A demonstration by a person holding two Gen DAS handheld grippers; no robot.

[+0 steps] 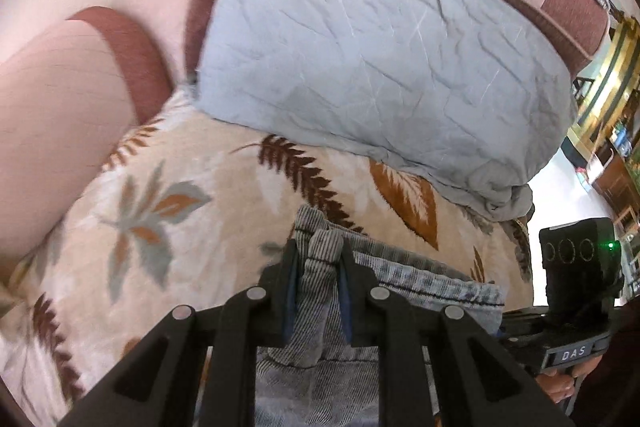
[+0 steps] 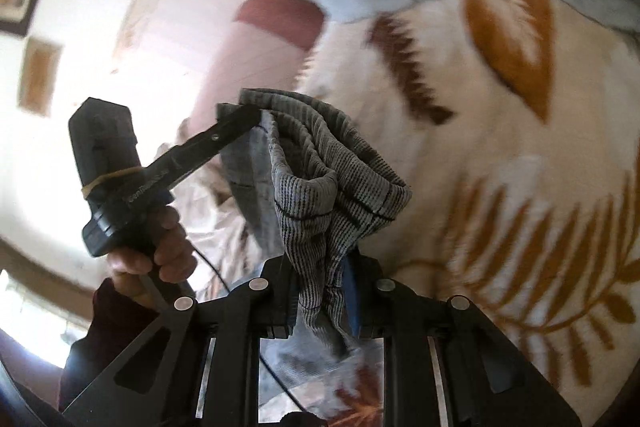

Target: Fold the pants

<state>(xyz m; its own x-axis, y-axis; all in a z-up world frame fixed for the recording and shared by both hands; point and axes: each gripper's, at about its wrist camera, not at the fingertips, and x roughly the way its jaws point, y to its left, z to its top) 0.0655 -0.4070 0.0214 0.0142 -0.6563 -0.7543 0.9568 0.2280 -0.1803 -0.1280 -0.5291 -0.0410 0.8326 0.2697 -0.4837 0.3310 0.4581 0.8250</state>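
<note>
The pants point(image 1: 424, 281) are grey-blue ribbed denim and hang lifted above a leaf-print blanket point(image 1: 180, 211). In the left wrist view my left gripper point(image 1: 320, 249) is shut on a bunched fold of their edge. The right unit's camera housing point(image 1: 576, 255) shows at the far right, with its fingers out of sight. In the right wrist view my right gripper point(image 2: 320, 269) is shut on another bunch of the pants point(image 2: 320, 183), which drape in loose folds above it. The left gripper point(image 2: 248, 115) reaches in from the left and pinches the fabric's far end. A hand point(image 2: 160, 247) holds its handle.
A crumpled blue-grey pillow point(image 1: 380, 47) lies on the bed behind the pants, with pink and maroon pillows point(image 1: 60, 107) to its left. Shelves and a gold-framed piece of furniture point(image 1: 616, 75) stand past the bed's right edge. A bright wall with framed pictures point(image 2: 38, 79) fills the right wrist view's left side.
</note>
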